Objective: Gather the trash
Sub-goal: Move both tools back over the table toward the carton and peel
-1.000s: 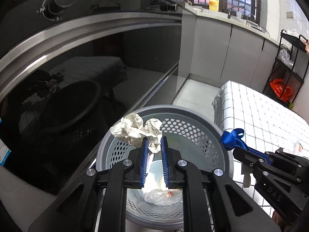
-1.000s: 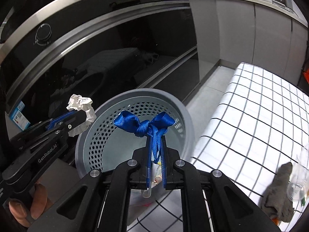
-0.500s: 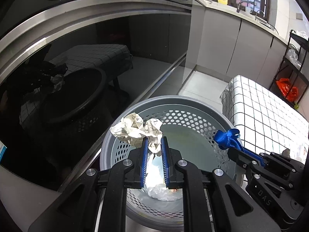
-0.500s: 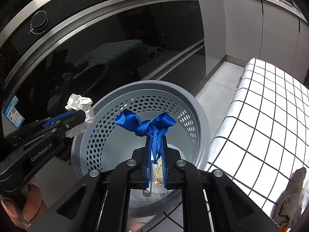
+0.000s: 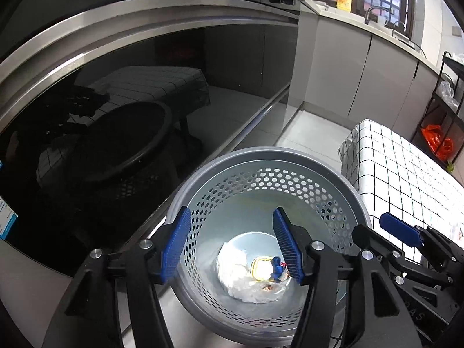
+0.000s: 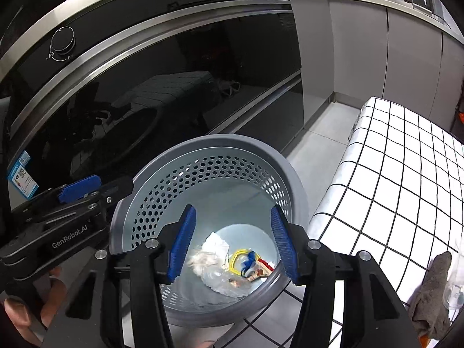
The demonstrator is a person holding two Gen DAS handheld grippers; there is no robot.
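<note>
A grey perforated trash bin (image 5: 261, 153) (image 6: 217, 142) stands on the floor right below both grippers. At its bottom lie crumpled white paper (image 5: 235, 272) (image 6: 214, 249), a blue ribbon (image 5: 277, 264) (image 6: 249, 261) and a yellow ring (image 6: 236, 256). My left gripper (image 5: 232, 246) (image 6: 101, 187) hovers over the bin's left rim, its jaws opening with nothing between them. Over the right side, my right gripper (image 6: 233, 246) (image 5: 380, 229) is opening too, and it is empty. A hand (image 6: 20, 313) holds the left tool.
A black glass oven front (image 5: 130, 101) rises just behind the bin. To the right is a table with a white checked cloth (image 6: 406, 174), and on it a grey rag (image 6: 432, 290) and a clear vessel (image 6: 458, 275). A rack with an orange bag (image 5: 438, 142) stands far right.
Both grippers have opened. The crumpled paper has dropped from the left one and the blue ribbon from the right one; both now lie in the bin.
</note>
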